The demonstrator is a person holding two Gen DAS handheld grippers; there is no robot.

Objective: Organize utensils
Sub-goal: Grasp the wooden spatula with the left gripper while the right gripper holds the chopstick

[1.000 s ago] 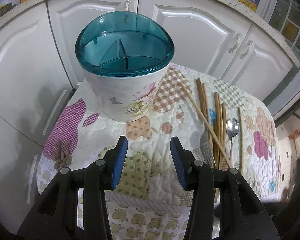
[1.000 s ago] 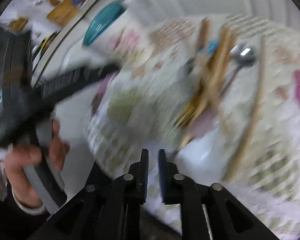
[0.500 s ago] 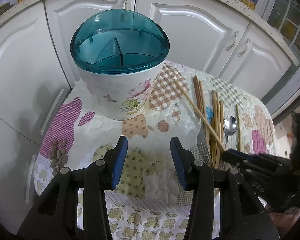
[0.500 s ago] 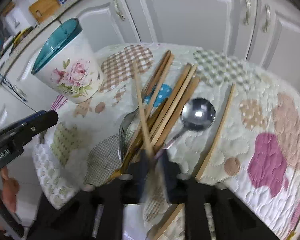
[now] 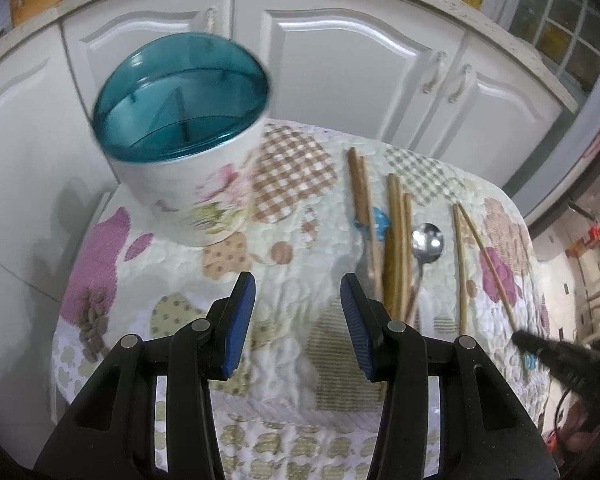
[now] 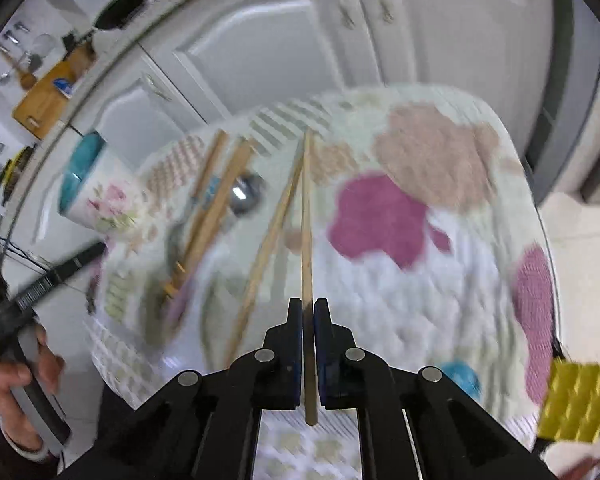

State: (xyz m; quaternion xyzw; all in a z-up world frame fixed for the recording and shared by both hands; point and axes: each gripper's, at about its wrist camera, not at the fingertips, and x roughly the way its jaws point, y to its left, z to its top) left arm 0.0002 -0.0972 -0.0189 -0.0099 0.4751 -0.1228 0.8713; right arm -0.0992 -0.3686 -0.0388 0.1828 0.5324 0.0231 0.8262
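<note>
Above the quilted tablecloth (image 6: 400,300), the right gripper (image 6: 308,312) angles downward, clamped on one wooden chopstick (image 6: 306,220). Motion blur smears the remaining chopsticks (image 5: 396,240) and spoon (image 5: 426,240). Beside the teal-rimmed utensil holder (image 5: 180,120), the left gripper (image 5: 298,296) hovers, jaws wide, empty.

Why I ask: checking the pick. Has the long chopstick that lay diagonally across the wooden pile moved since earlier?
Yes. The long wooden chopstick left the pile, now right of the metal spoon, clamped in the right gripper.
</note>
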